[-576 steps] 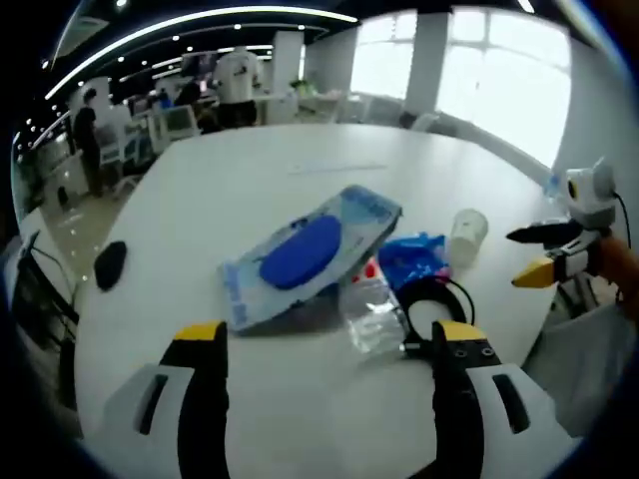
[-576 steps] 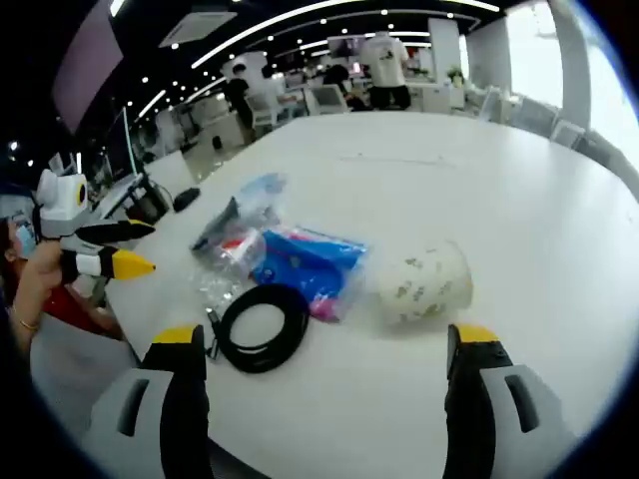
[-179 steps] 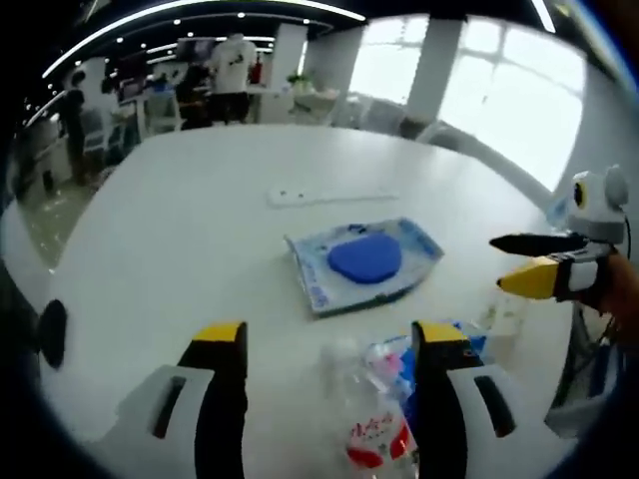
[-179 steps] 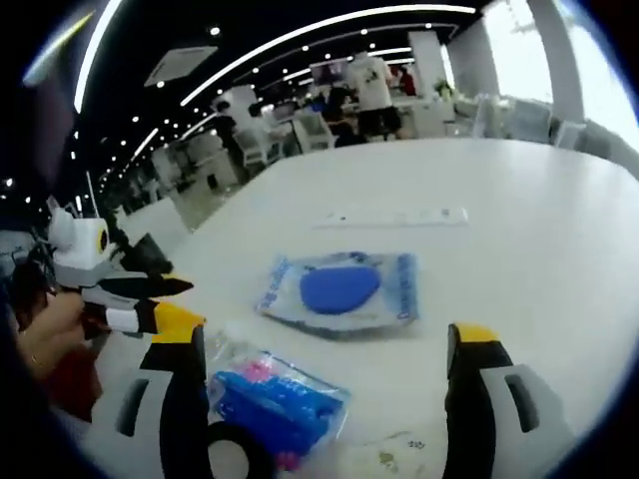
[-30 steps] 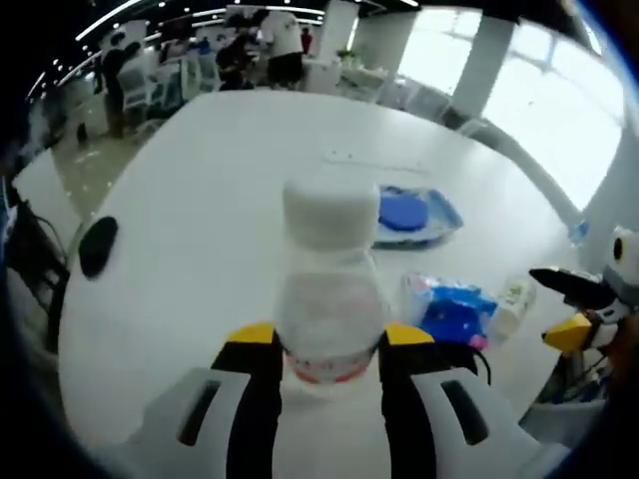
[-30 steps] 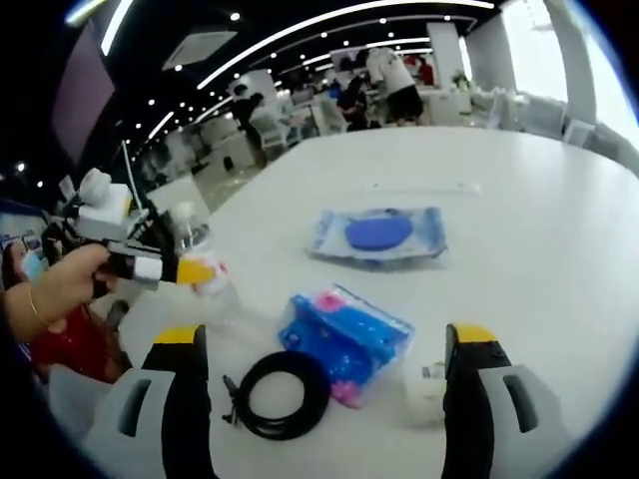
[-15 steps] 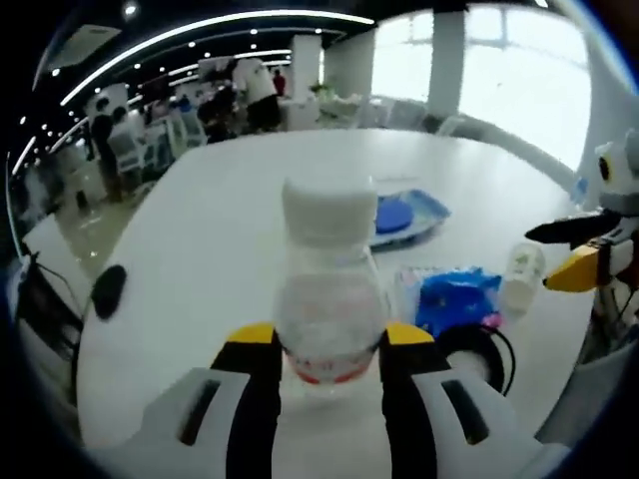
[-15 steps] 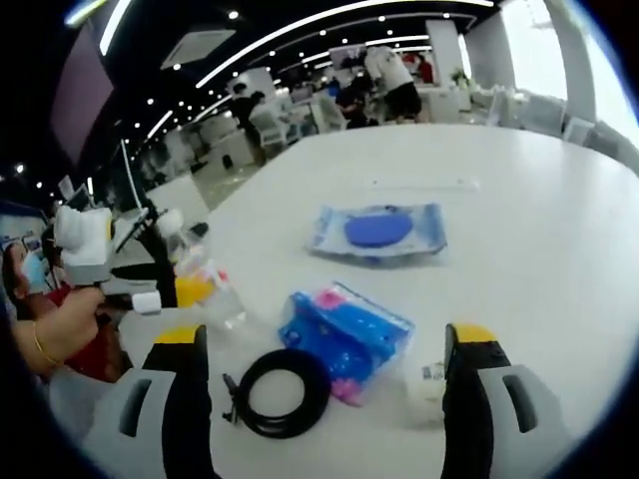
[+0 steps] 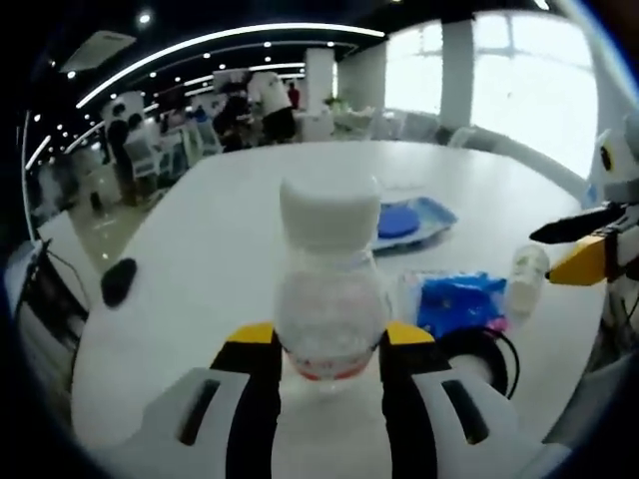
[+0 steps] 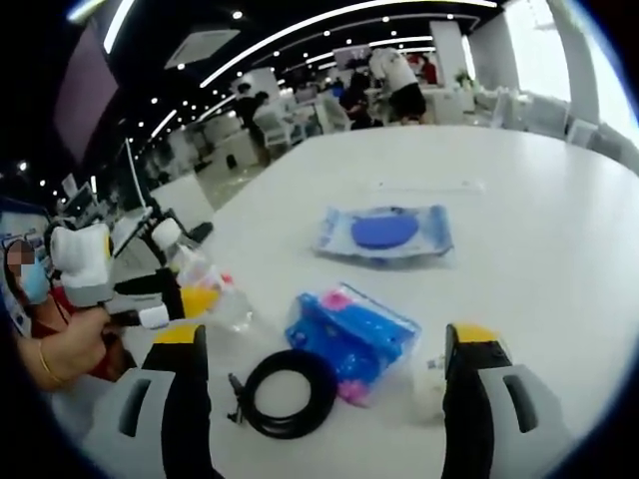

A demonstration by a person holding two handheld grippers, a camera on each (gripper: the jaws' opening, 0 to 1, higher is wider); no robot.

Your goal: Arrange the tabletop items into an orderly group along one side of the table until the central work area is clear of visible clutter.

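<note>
My left gripper [image 9: 325,344] is shut on a clear plastic bottle [image 9: 329,299] with a white cap [image 9: 327,210], held upright above the near table edge. In the right gripper view the left gripper [image 10: 185,297] holds that bottle [image 10: 220,294] at the left. On the white table [image 10: 539,230] lie a flat pack with a blue disc [image 10: 384,233], a blue crinkled bag [image 10: 349,339], a black cable coil [image 10: 290,391] and a tipped paper cup [image 10: 431,384]. My right gripper [image 10: 326,344] hangs open over the bag and coil, touching nothing. It enters the left view as the right gripper [image 9: 569,246].
A black mouse [image 9: 118,282] sits near the table's left edge. A thin white strip [image 10: 424,185] lies beyond the flat pack. The blue bag [image 9: 459,299], coil [image 9: 481,361] and cup [image 9: 526,267] cluster at the right. People and desks stand far behind.
The left gripper closed on the bottle, which lay on the table 6 s ago, and lifted it upright. Over the last second it swung slightly with the bottle. The right gripper stayed open.
</note>
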